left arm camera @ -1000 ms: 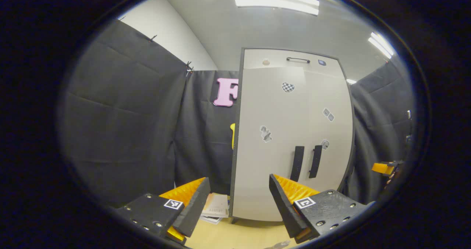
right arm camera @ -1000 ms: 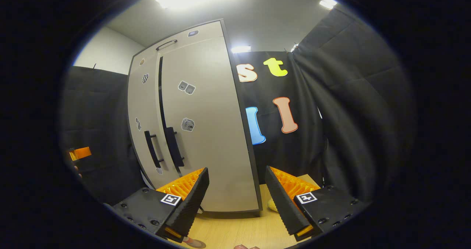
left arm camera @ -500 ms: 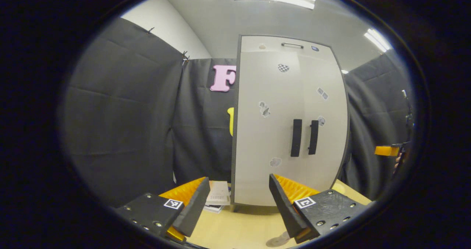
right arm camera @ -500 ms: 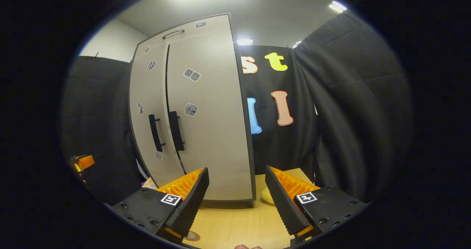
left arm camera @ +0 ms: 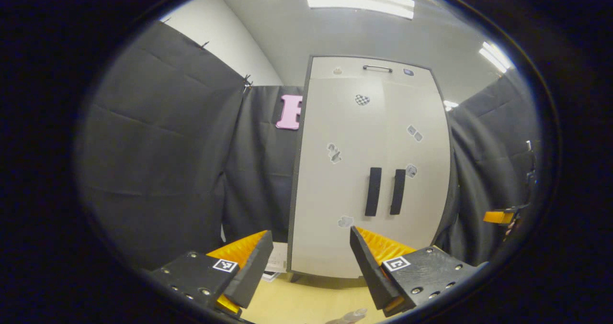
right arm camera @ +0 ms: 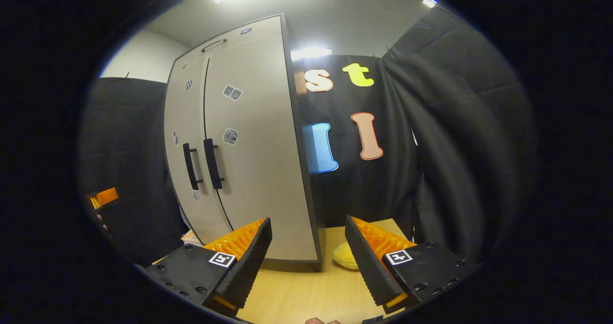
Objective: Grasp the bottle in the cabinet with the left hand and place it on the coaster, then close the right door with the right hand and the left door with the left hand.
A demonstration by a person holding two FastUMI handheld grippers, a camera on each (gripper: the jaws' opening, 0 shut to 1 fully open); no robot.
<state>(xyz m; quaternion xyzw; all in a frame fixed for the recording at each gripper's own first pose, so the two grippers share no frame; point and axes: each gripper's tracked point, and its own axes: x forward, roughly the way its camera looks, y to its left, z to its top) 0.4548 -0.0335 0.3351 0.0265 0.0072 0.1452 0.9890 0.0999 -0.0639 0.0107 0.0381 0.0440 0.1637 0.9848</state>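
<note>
My left claw [left arm camera: 306,266] and right claw [right arm camera: 309,262] both gape wide, empty, held back from the cabinet [left arm camera: 368,171]. Both doors look closed, so bottle and coaster I can't make out. Judging: closing done; next, just withdraw, nothing to grip.

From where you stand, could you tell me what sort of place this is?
Probably a staged recording booth, not a real kitchen: black cloth walls hang around a wooden table, on which a grey two-door cabinet stands, under ceiling strip lights.
</note>
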